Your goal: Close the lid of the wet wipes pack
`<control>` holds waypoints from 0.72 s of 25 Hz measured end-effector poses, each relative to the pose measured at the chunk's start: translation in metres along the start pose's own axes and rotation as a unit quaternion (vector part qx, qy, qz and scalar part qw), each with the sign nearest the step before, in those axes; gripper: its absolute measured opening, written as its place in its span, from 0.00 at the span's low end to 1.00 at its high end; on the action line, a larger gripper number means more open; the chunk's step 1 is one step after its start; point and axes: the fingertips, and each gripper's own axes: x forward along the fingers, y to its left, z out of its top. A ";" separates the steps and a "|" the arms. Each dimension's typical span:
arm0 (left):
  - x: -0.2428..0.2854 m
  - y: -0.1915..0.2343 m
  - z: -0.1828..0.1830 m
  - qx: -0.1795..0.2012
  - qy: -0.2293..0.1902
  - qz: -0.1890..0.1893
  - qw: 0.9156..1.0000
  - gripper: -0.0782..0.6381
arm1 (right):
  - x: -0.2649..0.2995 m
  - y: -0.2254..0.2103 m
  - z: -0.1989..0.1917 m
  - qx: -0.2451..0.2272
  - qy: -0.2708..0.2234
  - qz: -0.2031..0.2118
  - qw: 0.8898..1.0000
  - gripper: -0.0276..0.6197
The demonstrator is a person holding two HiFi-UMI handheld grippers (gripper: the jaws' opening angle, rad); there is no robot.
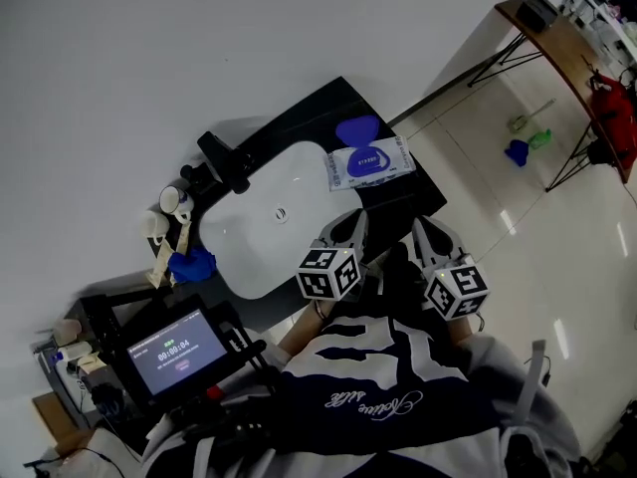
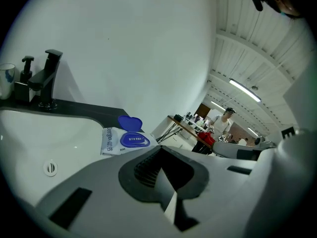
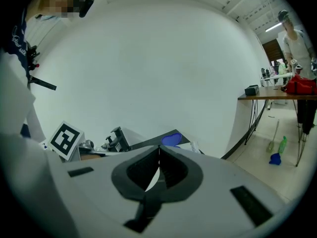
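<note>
Closing not begun: the lid (image 1: 356, 129) stands open on the pack (image 1: 370, 162), far on the surface (image 1: 402, 199); left hand-held gripper (image 1: 350, 223) and right hand-held gripper (image 1: 426, 231) wait near, jaws together, empty.

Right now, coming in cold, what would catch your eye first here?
The wet wipes pack lies on the black counter right of the white sink, its blue lid flipped open toward the wall. The left gripper and right gripper hover short of it, fingers shut and empty.

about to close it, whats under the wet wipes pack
The wet wipes pack lies on the black counter beside the sink. Whatever is directly beneath it is covered.
</note>
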 end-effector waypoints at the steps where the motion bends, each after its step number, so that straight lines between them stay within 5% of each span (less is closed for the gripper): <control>1: 0.003 0.003 -0.001 -0.005 0.001 0.007 1.000 0.11 | 0.005 -0.004 0.001 -0.002 0.004 0.003 1.000 0.03; 9: 0.043 0.046 -0.002 -0.055 -0.011 0.090 0.994 0.11 | 0.061 -0.042 0.011 -0.022 0.047 0.073 0.996 0.03; 18: 0.087 0.079 -0.020 -0.087 0.008 0.165 0.982 0.11 | 0.125 -0.075 0.018 -0.047 0.122 0.155 0.979 0.03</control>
